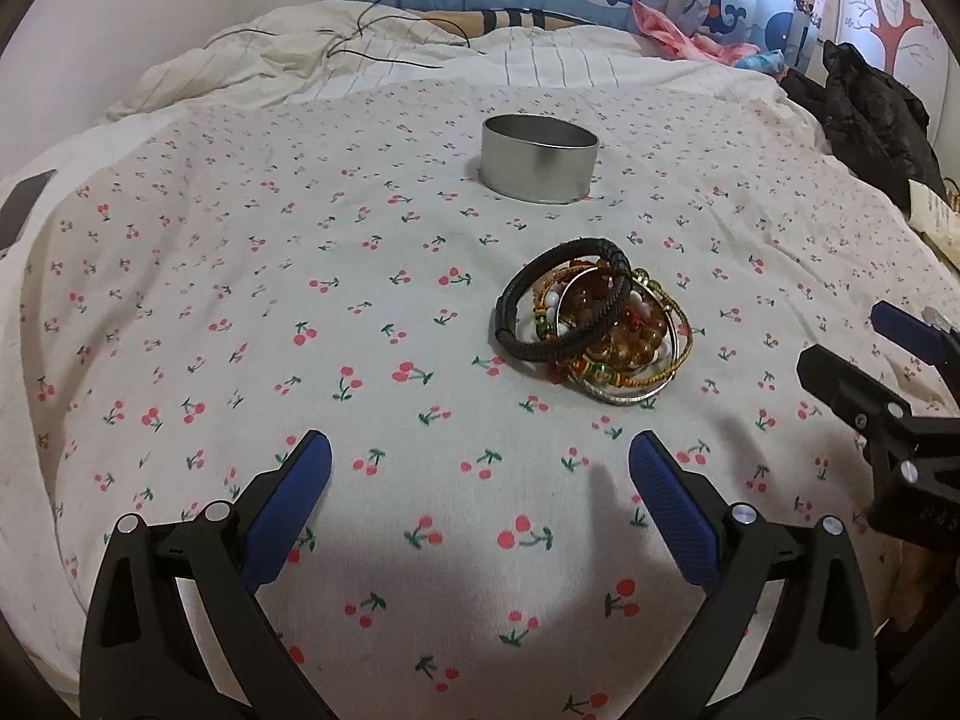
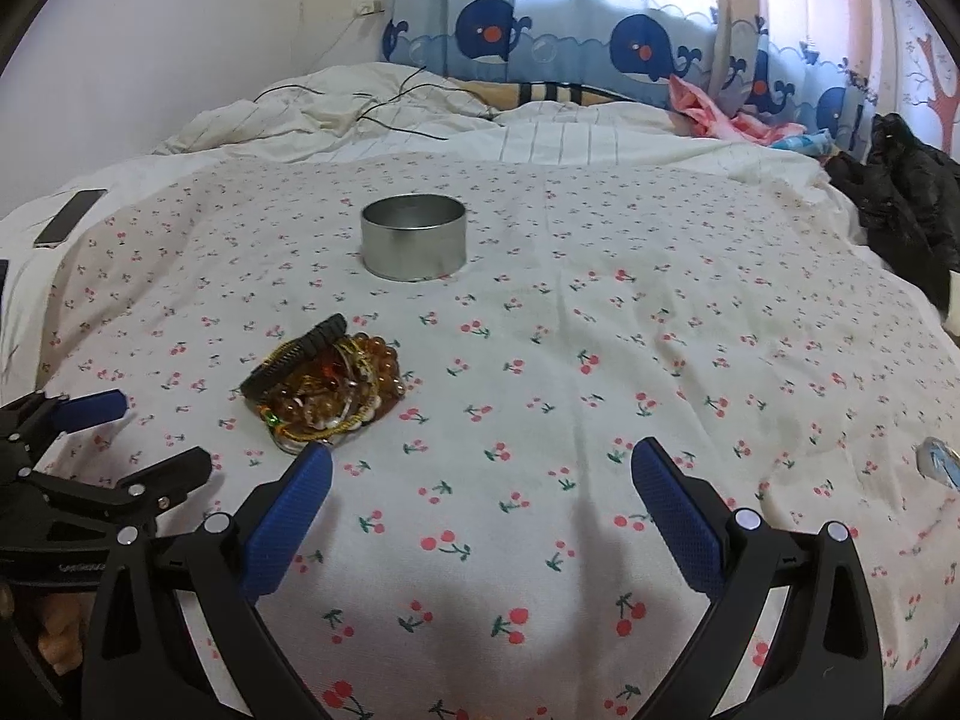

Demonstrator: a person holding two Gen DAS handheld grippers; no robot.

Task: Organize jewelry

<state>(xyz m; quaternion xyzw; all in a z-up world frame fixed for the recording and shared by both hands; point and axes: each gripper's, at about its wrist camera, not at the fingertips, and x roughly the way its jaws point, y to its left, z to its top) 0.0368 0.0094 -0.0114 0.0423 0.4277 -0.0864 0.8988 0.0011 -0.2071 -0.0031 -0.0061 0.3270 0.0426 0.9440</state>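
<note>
A pile of bracelets (image 1: 591, 330) lies on the cherry-print bedspread (image 1: 300, 300): a black braided band, amber beads, gold and silver bangles. It also shows in the right wrist view (image 2: 327, 387). A round open silver tin (image 1: 539, 158) stands upright behind the pile, seen too in the right wrist view (image 2: 414, 237). My left gripper (image 1: 480, 450) is open and empty, short of the pile. My right gripper (image 2: 480, 459) is open and empty, to the right of the pile. The right gripper also shows at the right edge of the left wrist view (image 1: 840, 348).
A phone (image 2: 69, 217) lies at the left edge of the bed. Black cables (image 1: 372, 42) run over the rumpled white duvet at the back. Black clothing (image 1: 870, 114) is heaped at the right. A small shiny object (image 2: 939, 461) lies at the far right. Whale-print curtains hang behind.
</note>
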